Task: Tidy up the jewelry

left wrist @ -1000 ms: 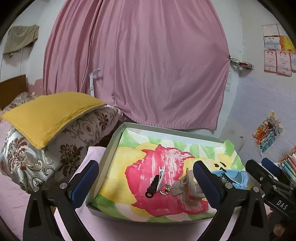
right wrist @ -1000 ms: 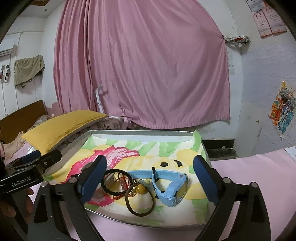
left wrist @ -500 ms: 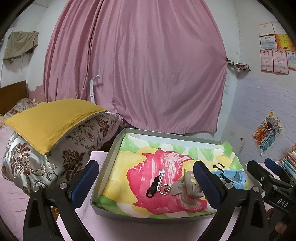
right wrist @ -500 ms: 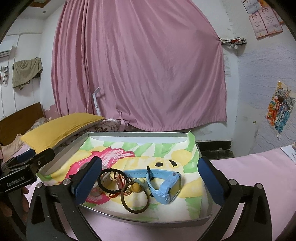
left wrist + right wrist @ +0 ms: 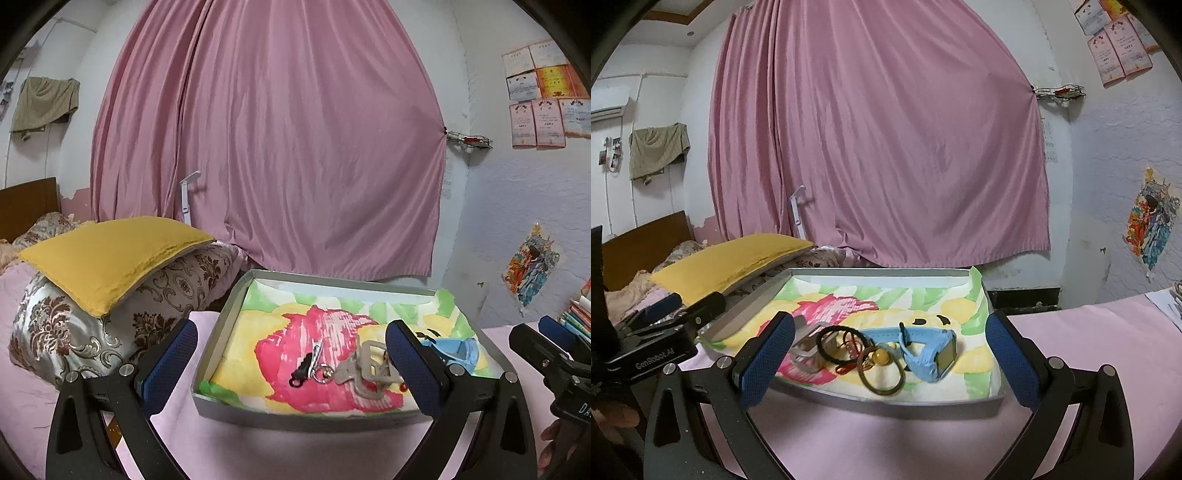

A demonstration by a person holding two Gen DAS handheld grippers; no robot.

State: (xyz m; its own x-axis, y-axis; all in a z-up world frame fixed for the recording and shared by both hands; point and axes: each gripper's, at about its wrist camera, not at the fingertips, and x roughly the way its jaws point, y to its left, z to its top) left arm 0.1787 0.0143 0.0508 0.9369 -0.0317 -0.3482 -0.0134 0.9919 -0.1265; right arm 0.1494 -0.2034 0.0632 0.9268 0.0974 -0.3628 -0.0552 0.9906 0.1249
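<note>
Both hand-held grippers hang spread wide with nothing pinched, the left hand-held gripper [image 5: 291, 365] and right hand-held gripper [image 5: 890, 354] just in front of the gray tray [image 5: 923, 404] on the pink bed. Inside on the flowery liner, the blue watch [image 5: 931, 350] sits around 3 o'clock of the brown hair tie [image 5: 882, 373]. The beige claw clip [image 5: 364, 371] and little black clip [image 5: 301, 371] are over at 9 o'clock.

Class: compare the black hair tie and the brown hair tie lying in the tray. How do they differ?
The black hair tie is darker and lies farther back, against the grey claw clip; the brown hair tie lies nearest the tray's front wall and has an amber bead at its rim. Both are round loops lying flat on the tray's liner.
</note>
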